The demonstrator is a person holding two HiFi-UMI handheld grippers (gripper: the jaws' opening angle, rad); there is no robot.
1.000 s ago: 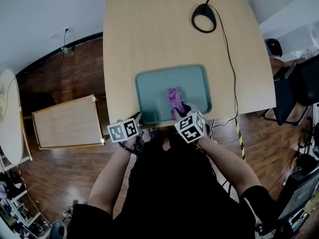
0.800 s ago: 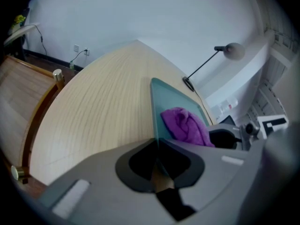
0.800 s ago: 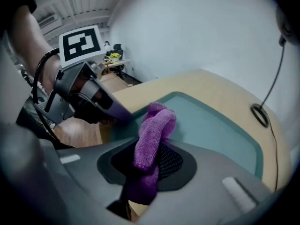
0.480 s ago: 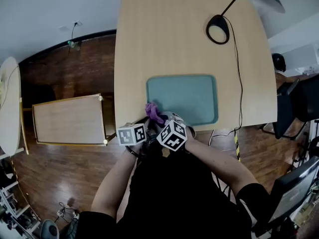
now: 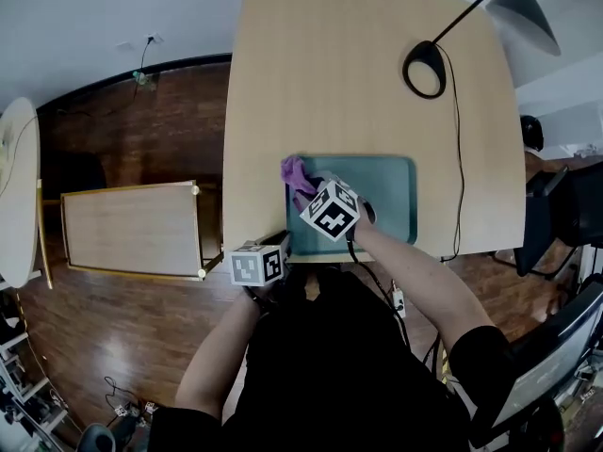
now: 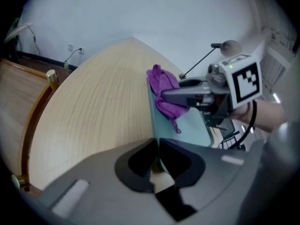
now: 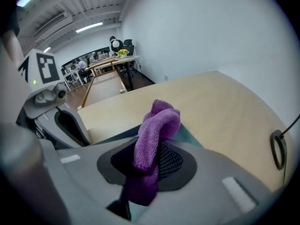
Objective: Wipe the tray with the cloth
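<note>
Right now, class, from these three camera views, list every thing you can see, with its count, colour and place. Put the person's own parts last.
table: 1, light wood, centre, under the tray
tray: 1, teal, at the table's near edge
cloth: 1, purple, at the tray's far left corner
lamp: 1, black, base on the table's far right
side table: 1, wood, on the floor to the left
round table: 1, white, far left edge
forearms: 2, bare, left and right
left gripper: 1, grey, fingers shut on the tray's near left rim
right gripper: 1, grey, fingers shut on the cloth
</note>
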